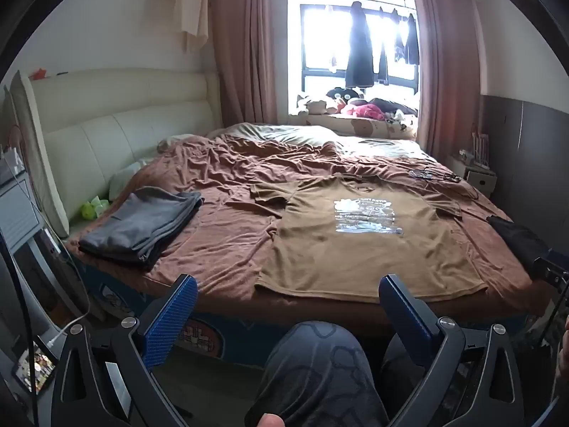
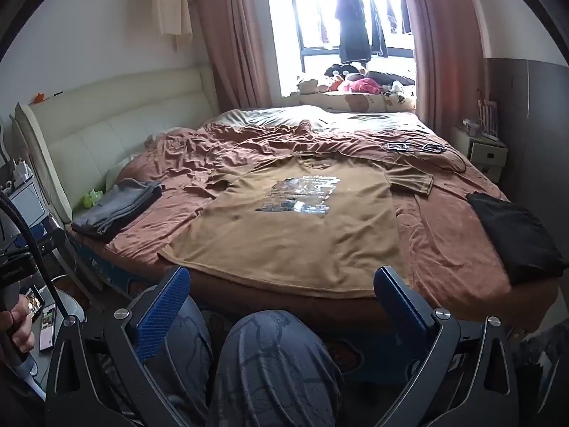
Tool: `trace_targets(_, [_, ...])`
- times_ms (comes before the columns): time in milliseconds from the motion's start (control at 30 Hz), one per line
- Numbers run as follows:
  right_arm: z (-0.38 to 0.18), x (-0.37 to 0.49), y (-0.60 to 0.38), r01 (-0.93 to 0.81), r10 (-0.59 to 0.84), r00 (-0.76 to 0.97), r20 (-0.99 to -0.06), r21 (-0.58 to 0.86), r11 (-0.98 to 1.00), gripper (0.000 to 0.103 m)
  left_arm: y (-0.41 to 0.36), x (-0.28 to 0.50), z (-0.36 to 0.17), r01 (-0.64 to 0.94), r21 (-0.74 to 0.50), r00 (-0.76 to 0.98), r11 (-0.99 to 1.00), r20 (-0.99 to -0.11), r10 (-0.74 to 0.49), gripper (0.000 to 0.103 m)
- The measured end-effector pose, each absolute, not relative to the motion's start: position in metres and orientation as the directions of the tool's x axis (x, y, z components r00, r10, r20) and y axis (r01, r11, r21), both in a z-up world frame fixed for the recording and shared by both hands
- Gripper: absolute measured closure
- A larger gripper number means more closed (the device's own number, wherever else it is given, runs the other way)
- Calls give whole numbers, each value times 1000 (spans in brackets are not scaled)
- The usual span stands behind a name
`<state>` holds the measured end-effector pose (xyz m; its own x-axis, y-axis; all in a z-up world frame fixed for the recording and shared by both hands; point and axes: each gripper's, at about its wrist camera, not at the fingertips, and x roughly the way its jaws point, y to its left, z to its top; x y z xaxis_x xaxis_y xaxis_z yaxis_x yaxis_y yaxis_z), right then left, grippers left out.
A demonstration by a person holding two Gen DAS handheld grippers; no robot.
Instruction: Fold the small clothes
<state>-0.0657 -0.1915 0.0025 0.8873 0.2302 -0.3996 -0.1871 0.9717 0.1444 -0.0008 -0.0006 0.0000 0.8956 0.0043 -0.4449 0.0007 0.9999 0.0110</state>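
A brown T-shirt point(image 1: 359, 238) point(image 2: 291, 227) with a printed picture on the chest lies spread flat, front up, on the rust-brown bed point(image 1: 220, 235) point(image 2: 448, 249), hem toward me. My left gripper point(image 1: 288, 295) hangs open short of the bed's near edge, nothing between its blue fingers point(image 1: 170, 320), with a person's knee below it. My right gripper point(image 2: 282, 288) is open too, just short of the shirt's hem, and holds nothing. A folded grey garment point(image 1: 142, 224) point(image 2: 117, 210) rests at the bed's left. A folded black garment point(image 1: 515, 238) point(image 2: 515, 235) lies at the right.
A cream padded headboard point(image 1: 106, 135) runs along the left. Cables and glasses point(image 2: 416, 147) lie on the far right of the bed. A white nightstand point(image 2: 487, 153) stands at the right wall. A phone point(image 1: 33, 370) lies low at the left, and plush toys point(image 1: 355, 106) fill the window sill.
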Motion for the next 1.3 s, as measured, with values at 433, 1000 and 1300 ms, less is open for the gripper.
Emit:
trace_targets(433, [2, -67, -193, -165, 187, 900, -395, 90, 982, 0, 11, -6, 7, 45, -34, 901, 998, -430, -55, 0])
trace_targets(1000, [6, -71, -191, -141, 158, 908, -388, 71, 987, 0, 14, -17, 8, 55, -79, 930, 995, -359, -79, 1])
trace_targets(1300, [7, -70, -192, -149, 173, 903, -394, 92, 985, 0, 28, -13, 4, 13, -115, 925, 993, -375, -56, 1])
